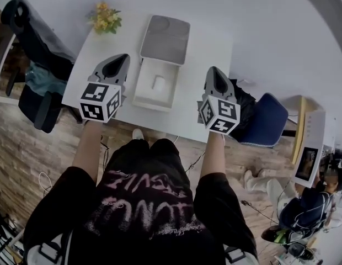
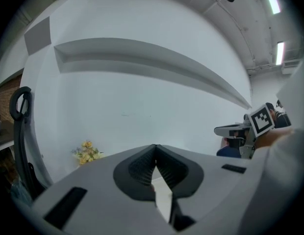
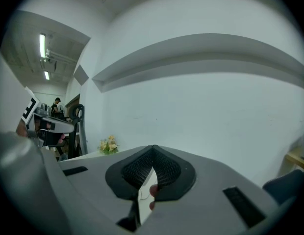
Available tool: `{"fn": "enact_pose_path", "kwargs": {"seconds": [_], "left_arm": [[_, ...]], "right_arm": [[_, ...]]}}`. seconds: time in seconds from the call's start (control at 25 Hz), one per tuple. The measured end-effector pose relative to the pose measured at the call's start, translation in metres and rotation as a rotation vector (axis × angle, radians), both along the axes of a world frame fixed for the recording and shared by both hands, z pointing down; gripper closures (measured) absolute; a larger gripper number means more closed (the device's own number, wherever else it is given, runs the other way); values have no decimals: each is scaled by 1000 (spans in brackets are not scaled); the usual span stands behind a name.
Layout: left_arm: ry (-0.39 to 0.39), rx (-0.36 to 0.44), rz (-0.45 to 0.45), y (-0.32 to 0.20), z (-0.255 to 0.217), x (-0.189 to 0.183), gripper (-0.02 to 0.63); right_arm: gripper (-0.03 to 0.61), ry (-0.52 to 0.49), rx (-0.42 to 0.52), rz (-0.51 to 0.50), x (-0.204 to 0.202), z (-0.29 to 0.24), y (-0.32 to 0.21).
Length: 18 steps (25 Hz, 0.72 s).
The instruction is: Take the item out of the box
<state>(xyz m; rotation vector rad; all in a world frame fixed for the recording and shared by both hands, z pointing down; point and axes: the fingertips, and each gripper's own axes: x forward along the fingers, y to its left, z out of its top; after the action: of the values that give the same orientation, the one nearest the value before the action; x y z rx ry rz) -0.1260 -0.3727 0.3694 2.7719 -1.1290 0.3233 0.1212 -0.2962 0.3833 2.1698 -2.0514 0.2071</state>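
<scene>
An open white box lies on the white table, its grey lid folded back behind it. Inside rests a small white item. My left gripper hovers just left of the box, jaws shut with nothing between them, and its tips meet in the left gripper view. To the right of the box, my right gripper is also shut and empty, tips together in its own view. Both gripper views look over the table at the wall; the box is hidden in them.
A bunch of yellow flowers stands at the table's far left corner. A black office chair is left of the table, a blue chair at its right. A person sits at the lower right.
</scene>
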Motion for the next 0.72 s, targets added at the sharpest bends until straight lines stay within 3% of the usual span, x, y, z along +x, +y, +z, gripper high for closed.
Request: {"fn": "enact_pose_path", "kwargs": {"seconds": [0.72], "left_arm": [[-36,-35,-48,-24,10,26,612]], "right_arm": [[569,-41,-7,-48,27,13,-43]]}}
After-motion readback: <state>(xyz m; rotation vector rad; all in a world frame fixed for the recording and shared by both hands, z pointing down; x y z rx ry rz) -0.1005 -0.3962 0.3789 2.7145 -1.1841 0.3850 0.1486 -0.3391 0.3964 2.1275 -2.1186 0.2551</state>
